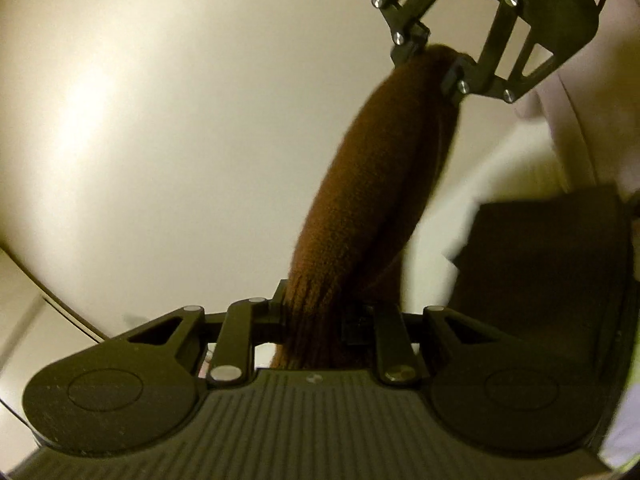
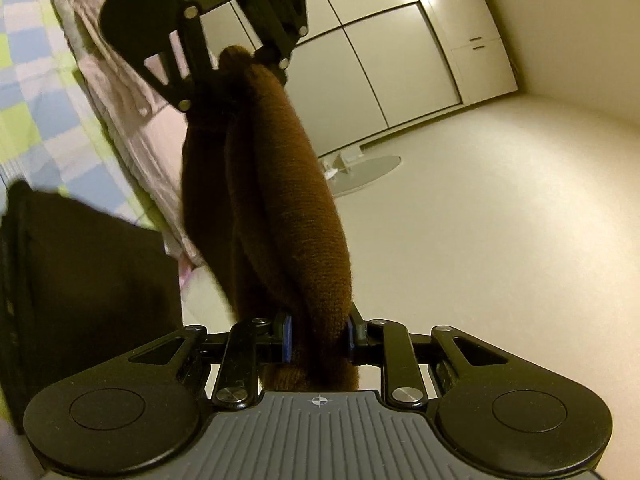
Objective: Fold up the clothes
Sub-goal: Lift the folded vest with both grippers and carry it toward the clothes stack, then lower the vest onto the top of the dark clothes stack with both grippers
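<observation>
A brown knitted garment point(image 1: 372, 196) stretches in the air as a bunched band between my two grippers. My left gripper point(image 1: 316, 320) is shut on one end of it at the bottom of the left wrist view, and my right gripper point(image 1: 434, 62) shows at the top, clamped on the far end. In the right wrist view the same brown garment point(image 2: 288, 208) runs from my right gripper point(image 2: 318, 334), shut on it with blue pads, up to my left gripper point(image 2: 236, 64). Both cameras point upward.
A pale ceiling fills most of both views, with white cupboard doors point(image 2: 400, 64) and a round ceiling lamp point(image 2: 364, 172). A checked blue-green cover point(image 2: 36, 92) and pink fabric point(image 2: 120, 92) lie at the left. A dark folded cloth point(image 2: 92, 264) point(image 1: 540, 264) sits below.
</observation>
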`<action>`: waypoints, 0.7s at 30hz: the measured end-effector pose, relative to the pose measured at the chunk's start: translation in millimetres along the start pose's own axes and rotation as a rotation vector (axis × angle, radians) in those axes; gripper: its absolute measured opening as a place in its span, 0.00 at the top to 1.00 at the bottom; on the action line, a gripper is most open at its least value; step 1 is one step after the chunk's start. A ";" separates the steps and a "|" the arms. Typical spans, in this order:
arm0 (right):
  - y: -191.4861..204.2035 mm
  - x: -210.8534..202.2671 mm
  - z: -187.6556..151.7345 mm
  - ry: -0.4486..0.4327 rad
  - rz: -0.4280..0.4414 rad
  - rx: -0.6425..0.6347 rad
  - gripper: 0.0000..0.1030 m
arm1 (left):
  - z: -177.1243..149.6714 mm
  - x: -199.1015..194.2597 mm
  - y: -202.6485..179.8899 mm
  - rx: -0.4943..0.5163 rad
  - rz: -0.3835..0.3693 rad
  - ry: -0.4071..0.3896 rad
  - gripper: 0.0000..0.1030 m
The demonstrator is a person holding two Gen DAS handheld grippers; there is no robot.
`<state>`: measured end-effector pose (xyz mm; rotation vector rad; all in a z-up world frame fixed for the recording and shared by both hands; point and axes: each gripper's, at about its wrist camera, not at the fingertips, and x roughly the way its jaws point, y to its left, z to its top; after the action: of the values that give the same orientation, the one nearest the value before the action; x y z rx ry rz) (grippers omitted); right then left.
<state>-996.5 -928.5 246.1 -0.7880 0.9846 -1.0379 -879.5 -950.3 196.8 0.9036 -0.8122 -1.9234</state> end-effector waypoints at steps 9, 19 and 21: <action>127.1 42.7 -90.9 0.056 0.287 -0.017 0.72 | -64.4 48.3 -130.2 0.000 -0.156 0.198 0.79; 103.0 42.8 -72.6 0.066 0.303 0.079 0.75 | -48.4 44.4 -107.7 -0.004 -0.132 0.166 0.82; 105.3 31.0 -68.3 0.058 0.305 0.095 0.75 | -52.9 42.2 -110.3 -0.010 -0.149 0.171 0.80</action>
<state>-1019.8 -928.7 118.9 -0.5123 1.0595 -0.8400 -897.5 -949.5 68.7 1.1332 -0.6497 -1.9437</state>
